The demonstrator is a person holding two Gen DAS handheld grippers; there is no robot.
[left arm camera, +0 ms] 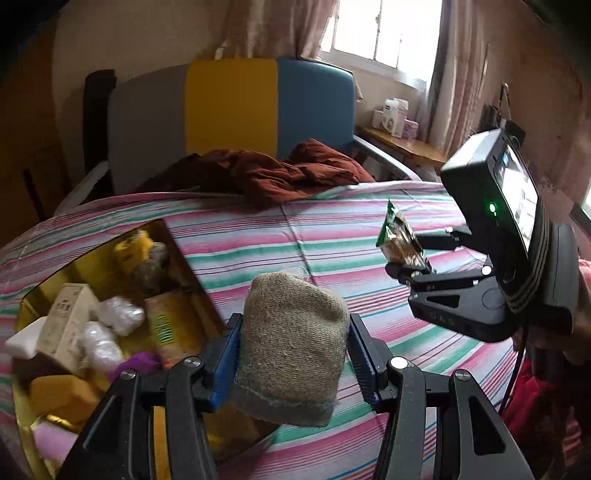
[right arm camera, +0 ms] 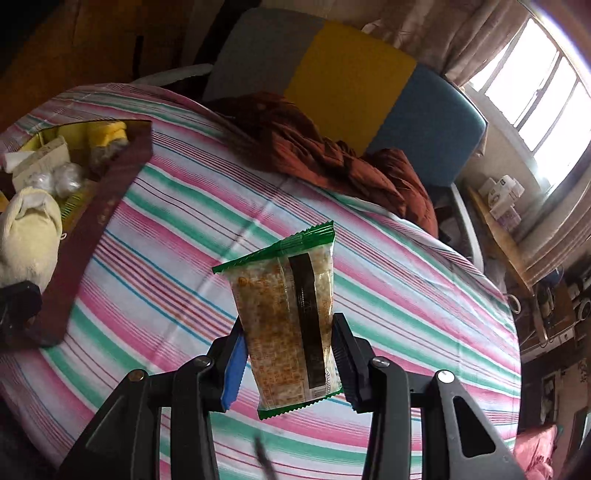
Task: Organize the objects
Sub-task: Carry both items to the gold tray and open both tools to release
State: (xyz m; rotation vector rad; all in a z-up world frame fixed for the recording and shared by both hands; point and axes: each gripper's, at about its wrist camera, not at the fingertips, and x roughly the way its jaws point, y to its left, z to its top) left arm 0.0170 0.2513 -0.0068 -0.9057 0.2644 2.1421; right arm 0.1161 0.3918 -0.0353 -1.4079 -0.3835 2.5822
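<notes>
From the left wrist camera, a bed covered with a striped sheet (left arm camera: 332, 229) in pink, green and white fills the middle of the view, with a headboard (left arm camera: 236, 110) in grey, yellow and blue panels behind it and a rumpled rust-red blanket (left arm camera: 266, 173) lying against that headboard. A bright window (left arm camera: 384, 33) with pale curtains sits at upper right, above a wooden ledge (left arm camera: 402, 144) carrying small white cartons. The left gripper (left arm camera: 291, 354) pinches a beige knitted sock bundle (left arm camera: 291, 347) between its blue pads, held above the sheet just right of an open gold-lined box (left arm camera: 92, 258) crowded with small packets, soaps and sponges. To the right, well apart, the right gripper (left arm camera: 410, 266) holds a green-edged snack packet (left arm camera: 400, 240) in the air; the sheet between the two tools lies bare. From the right wrist camera, the right gripper (right arm camera: 288, 365) is closed on the snack packet (right arm camera: 288, 325), which stands roughly upright between the pads above the middle of the striped sheet (right arm camera: 388, 295). The box (right arm camera: 99, 206), dark red outside, lies at the left edge of the bed, with the sock bundle (right arm camera: 29, 236) beside its near wall. The blanket (right arm camera: 325, 155) and headboard (right arm camera: 351, 81) close the far side; the bed's right edge drops to a cluttered floor.
</notes>
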